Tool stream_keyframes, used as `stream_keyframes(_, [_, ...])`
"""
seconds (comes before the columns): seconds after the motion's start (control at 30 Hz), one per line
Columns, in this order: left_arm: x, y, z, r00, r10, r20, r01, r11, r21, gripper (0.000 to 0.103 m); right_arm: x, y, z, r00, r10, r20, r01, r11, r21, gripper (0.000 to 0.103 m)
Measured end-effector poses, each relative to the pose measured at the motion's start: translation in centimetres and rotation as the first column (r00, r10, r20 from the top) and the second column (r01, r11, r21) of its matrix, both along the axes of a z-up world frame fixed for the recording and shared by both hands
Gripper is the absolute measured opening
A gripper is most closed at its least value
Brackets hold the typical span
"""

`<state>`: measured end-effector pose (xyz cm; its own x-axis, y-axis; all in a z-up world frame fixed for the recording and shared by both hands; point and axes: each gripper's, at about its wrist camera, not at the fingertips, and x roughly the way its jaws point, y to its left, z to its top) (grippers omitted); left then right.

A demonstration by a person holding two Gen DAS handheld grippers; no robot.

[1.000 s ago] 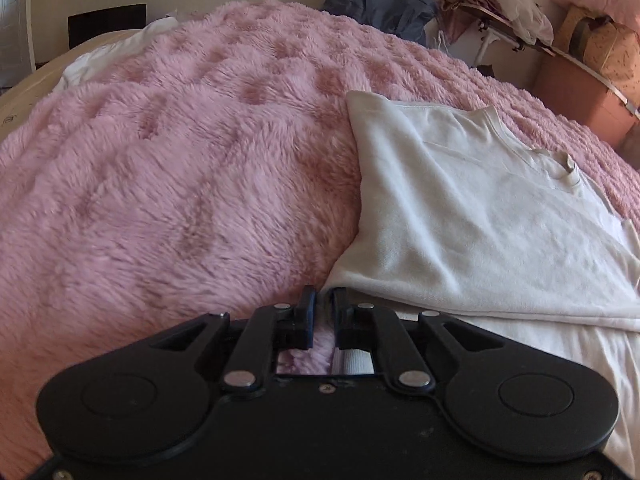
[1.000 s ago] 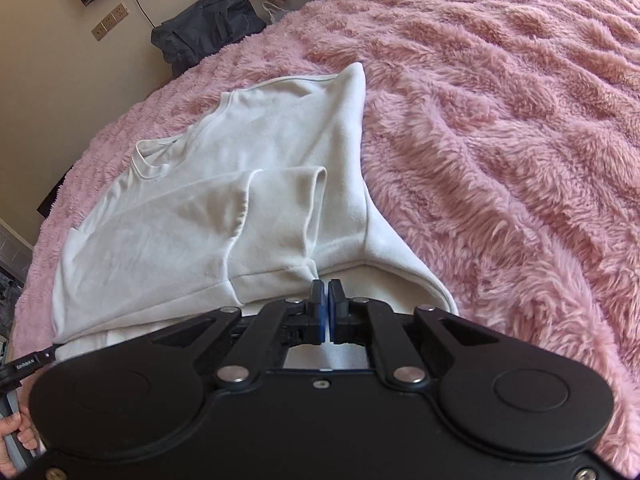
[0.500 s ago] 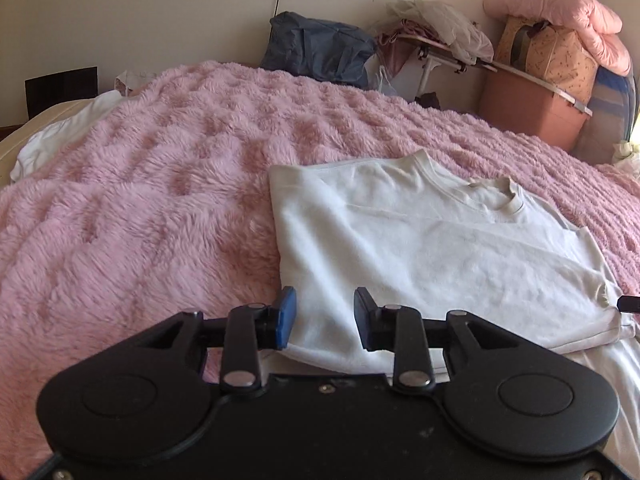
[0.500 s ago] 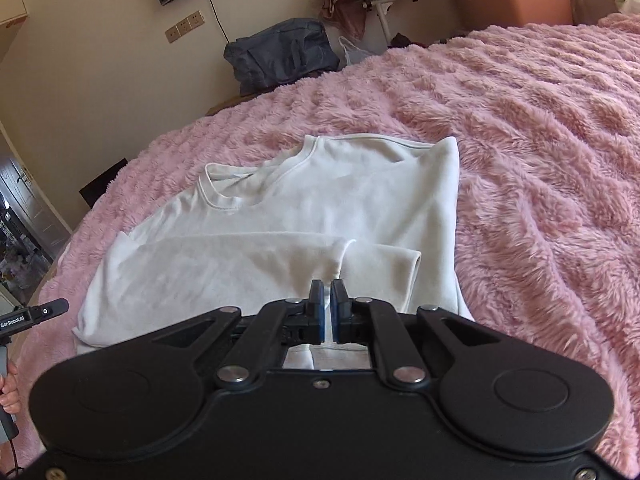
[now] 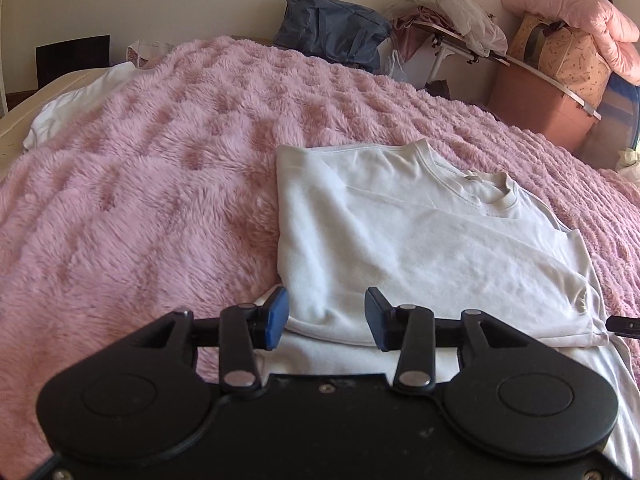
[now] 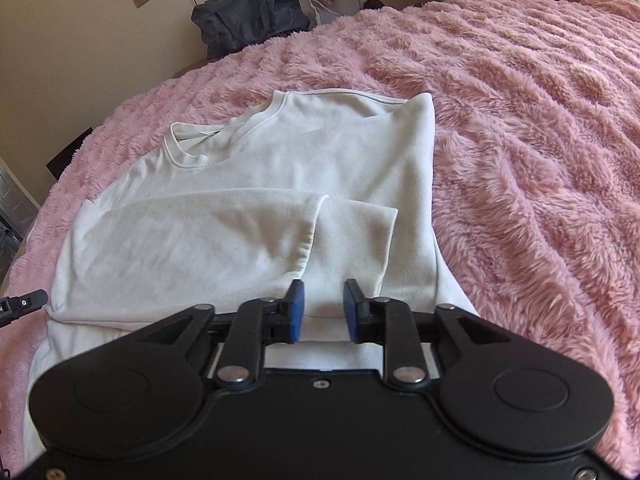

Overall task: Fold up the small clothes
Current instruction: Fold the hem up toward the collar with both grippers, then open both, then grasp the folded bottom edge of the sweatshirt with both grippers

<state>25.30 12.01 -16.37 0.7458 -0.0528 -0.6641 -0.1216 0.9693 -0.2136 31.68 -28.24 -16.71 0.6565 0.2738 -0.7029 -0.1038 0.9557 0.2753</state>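
Both jaws have just been opening: the left hand-held gripper [image 5: 326, 316] and right hand-held gripper [image 6: 323, 310] stand released over the white shirt's [image 6: 248, 216] near edge, with bare pink blanket [image 5: 140, 208] beside it.

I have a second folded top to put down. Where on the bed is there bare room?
The pink blanket lies bare to the left of the white T-shirt, up to a white cloth at the far-left edge. To the shirt's right the blanket is bare too. Beyond the bed it is crowded: dark bag, boxes, clothes.
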Motion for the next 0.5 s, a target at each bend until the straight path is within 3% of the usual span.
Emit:
stream_keyframes(0.03, [-0.7, -0.5, 0.8, 1.000, -0.003, -0.001, 0.003, 1.000, 0.005, 0.046, -0.6, 0.1, 0.6, 1.000, -0.003, 0.000, 0.003, 1.000, -0.016, 0.063])
stream_keyframes(0.1, [-2.7, -1.6, 2.5, 1.000, -0.015, 0.000, 0.015, 1.000, 0.005, 0.048, -2.1, 0.5, 2.1, 1.000, 0.000, 0.014, 0.001, 0.999, -0.047, 0.068])
stream_keyframes(0.17, [-5.0, -2.8, 3.8, 1.000, -0.032, -0.001, 0.032, 0.999, -0.009, 0.050, -3.7, 0.8, 3.5, 1.000, 0.001, 0.020, 0.000, 0.997, -0.072, 0.088])
stream_keyframes(0.2, [-6.1, -3.3, 4.3, 0.999, -0.045, -0.004, 0.045, 0.999, -0.015, 0.050, -4.4, 1.0, 4.0, 1.000, -0.006, 0.012, 0.007, 0.997, -0.081, 0.093])
stream_keyframes(0.33, [-10.9, -4.5, 5.4, 0.996, -0.073, -0.043, 0.071, 0.997, -0.031, 0.052, -8.5, 0.8, 5.8, 0.998, -0.060, 0.015, 0.061, 0.995, -0.085, 0.094])
stream_keyframes(0.43, [-15.0, -4.6, 5.4, 0.995, -0.076, -0.071, 0.073, 0.996, -0.045, 0.052, -12.3, -0.2, 6.5, 0.997, -0.015, 0.078, 0.018, 0.999, -0.039, 0.094])
stream_keyframes(0.5, [-17.3, -4.3, 5.1, 0.993, -0.072, -0.097, 0.067, 0.996, -0.050, 0.052, -14.4, -0.7, 6.8, 0.997, 0.006, 0.075, -0.003, 1.000, -0.030, 0.094])
